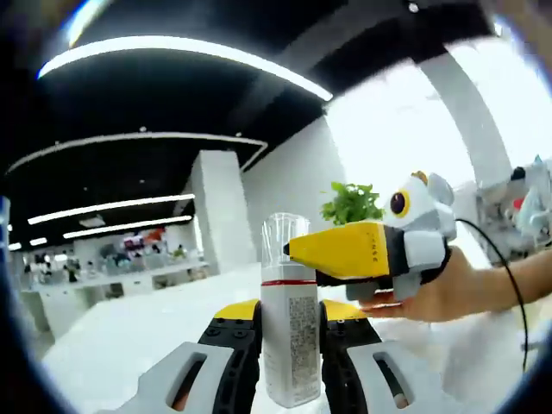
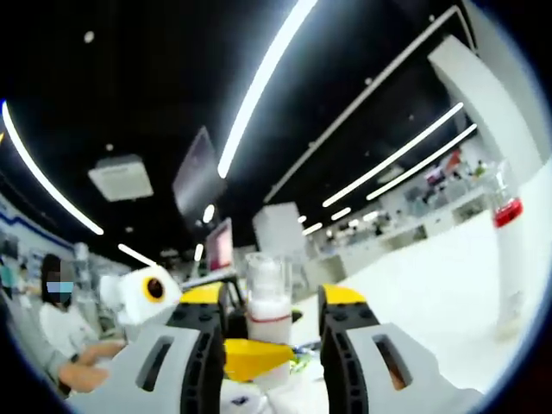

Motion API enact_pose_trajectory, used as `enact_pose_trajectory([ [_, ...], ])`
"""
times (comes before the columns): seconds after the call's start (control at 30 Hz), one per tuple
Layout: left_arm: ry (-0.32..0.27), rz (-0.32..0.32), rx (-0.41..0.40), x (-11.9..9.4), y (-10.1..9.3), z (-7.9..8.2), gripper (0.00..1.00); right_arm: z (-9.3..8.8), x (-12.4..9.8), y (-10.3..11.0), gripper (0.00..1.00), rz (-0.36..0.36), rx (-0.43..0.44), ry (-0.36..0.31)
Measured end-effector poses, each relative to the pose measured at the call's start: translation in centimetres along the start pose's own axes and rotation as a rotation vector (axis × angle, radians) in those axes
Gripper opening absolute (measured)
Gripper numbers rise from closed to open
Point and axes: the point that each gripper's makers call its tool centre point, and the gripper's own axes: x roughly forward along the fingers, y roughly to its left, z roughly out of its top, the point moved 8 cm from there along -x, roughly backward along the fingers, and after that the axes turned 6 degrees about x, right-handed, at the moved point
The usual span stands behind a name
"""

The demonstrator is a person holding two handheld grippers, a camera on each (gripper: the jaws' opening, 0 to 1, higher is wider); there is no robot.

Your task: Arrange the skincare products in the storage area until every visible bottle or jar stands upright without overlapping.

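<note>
Left gripper (image 1: 289,362) clamped on white spray bottle (image 1: 290,345), upright between jaws, clear cap (image 1: 285,237) above. Right gripper (image 1: 379,250) just beyond cap, jaws together. In right gripper view, second capped bottle (image 2: 268,319) stood ahead of its jaws; grip unclear. Likely best: keep vertical, lower gently, release only once base seated.

White cylindrical bottle with clear cap (image 1: 290,332): label print unreadable, sides hidden behind jaws. Second clear-capped bottle (image 2: 268,321): base hidden, contact unclear.
</note>
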Motion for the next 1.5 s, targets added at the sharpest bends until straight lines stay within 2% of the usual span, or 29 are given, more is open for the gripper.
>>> enact_pose_trajectory([
  [0.1,-0.035,-0.083,-0.143,-0.3,0.3,0.2,0.25,-0.1,0.0,0.0,0.41,0.003,0.003,0.005],
  [0.3,-0.061,-0.143,-0.334,-0.6,1.0,0.1,0.25,-0.1,-0.1,0.2,0.39,0.015,0.008,0.002],
  [0.47,-0.082,-0.189,-0.431,-0.9,1.0,0.1,0.25,0.0,-0.2,0.3,0.39,0.024,0.033,-0.007],
  [0.53,-0.080,-0.192,-0.435,-0.9,0.9,0.0,0.25,0.1,-0.2,0.3,0.38,0.025,0.038,-0.010],
  [0.67,-0.054,-0.189,-0.418,-0.8,0.1,-0.1,0.25,0.2,-0.3,0.4,0.38,0.025,0.048,-0.015],
  [0.77,-0.019,-0.190,-0.355,-0.2,0.1,-0.3,0.25,0.1,-0.3,0.2,0.37,0.012,0.049,-0.010],
  [0.9,-0.001,-0.228,-0.336,0.0,-0.6,-0.4,0.25,0.3,-0.2,0.1,0.38,0.012,0.056,-0.016],
  [1.03,0.009,-0.228,-0.327,-0.1,-0.8,-0.5,0.25,0.2,-0.4,0.1,0.30,0.013,0.074,-0.004],
  [1.17,0.030,-0.160,-0.209,0.1,-0.5,-0.9,0.25,0.0,-0.4,0.4,0.19,0.018,0.077,0.025],
  [1.2,0.023,-0.160,-0.155,0.2,-0.6,-0.9,0.26,0.0,-0.3,0.4,0.18,0.010,0.076,0.030],
  [1.3,0.026,-0.136,-0.125,0.6,-0.8,-1.0,0.26,0.2,-0.4,0.2,0.18,-0.019,0.055,0.041],
  [1.37,0.008,-0.106,-0.082,0.8,-0.6,-0.9,0.26,0.5,-0.6,-0.1,0.18,-0.072,0.016,0.031],
  [1.43,-0.004,-0.069,-0.059,0.6,-0.5,-0.7,0.31,1.2,-0.9,-0.6,0.18,-0.129,-0.032,0.001],
  [1.5,-0.028,-0.023,-0.069,0.5,0.0,-0.5,0.42,2.0,-1.5,-1.0,0.18,-0.185,-0.059,-0.055],
])
